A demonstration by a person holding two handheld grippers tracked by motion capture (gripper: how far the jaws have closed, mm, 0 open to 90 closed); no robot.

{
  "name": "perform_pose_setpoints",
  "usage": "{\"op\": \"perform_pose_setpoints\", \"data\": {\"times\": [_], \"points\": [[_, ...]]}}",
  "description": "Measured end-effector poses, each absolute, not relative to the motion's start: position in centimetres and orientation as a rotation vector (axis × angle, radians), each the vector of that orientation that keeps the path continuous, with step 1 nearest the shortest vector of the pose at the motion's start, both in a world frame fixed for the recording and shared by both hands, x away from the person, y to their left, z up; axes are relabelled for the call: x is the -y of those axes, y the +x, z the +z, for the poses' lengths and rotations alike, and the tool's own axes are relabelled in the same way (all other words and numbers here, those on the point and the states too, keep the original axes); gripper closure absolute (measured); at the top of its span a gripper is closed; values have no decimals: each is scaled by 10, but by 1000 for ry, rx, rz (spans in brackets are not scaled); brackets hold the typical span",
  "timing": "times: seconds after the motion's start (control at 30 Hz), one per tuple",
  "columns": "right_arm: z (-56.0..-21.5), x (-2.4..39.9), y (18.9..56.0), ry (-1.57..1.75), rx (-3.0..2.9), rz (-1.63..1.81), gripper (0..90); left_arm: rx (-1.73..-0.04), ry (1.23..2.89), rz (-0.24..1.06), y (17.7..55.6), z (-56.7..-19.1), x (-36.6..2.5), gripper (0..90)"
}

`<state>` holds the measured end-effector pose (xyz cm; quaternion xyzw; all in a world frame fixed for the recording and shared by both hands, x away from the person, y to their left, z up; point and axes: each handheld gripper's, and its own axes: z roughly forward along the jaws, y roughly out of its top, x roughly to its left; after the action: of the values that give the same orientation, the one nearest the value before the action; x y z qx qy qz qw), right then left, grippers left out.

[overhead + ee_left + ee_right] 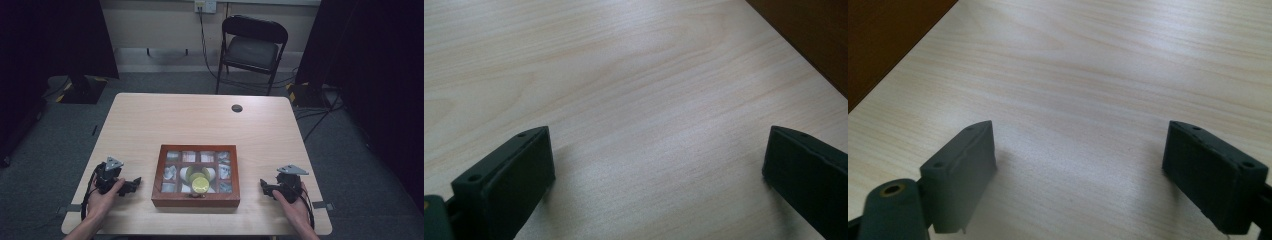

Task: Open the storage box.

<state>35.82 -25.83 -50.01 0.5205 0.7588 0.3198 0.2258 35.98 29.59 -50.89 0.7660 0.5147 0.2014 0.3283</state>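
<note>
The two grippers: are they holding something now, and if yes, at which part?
Nothing is held. The left gripper and the right gripper both stand open over the bare table, on either side of the wooden box.

The high view looks down on the table (210, 120); both gripper views skim its top closely.

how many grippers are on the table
2: left gripper left of the wooden box, right gripper right of it, both open, holding nothing.
</note>
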Motion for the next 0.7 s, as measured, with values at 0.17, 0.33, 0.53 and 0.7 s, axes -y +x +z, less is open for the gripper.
{"op": "perform_pose_setpoints", "data": {"times": [0.17, 0.33, 0.53, 0.7], "points": [[-499, 258, 357, 1416, -2124, 895, 146, -1348, 2006, 527, 360, -509, -296, 0], [-492, 257, 356, 1380, -2153, 932, 161, -1347, 2005, 527, 360, -509, -296, 0], [-477, 257, 352, 1346, -2148, 1030, 187, -1344, 2005, 526, 360, -509, -296, 0], [-468, 252, 351, 1353, -2162, 1098, 214, -1345, 2005, 526, 360, -509, -296, 0]]}}
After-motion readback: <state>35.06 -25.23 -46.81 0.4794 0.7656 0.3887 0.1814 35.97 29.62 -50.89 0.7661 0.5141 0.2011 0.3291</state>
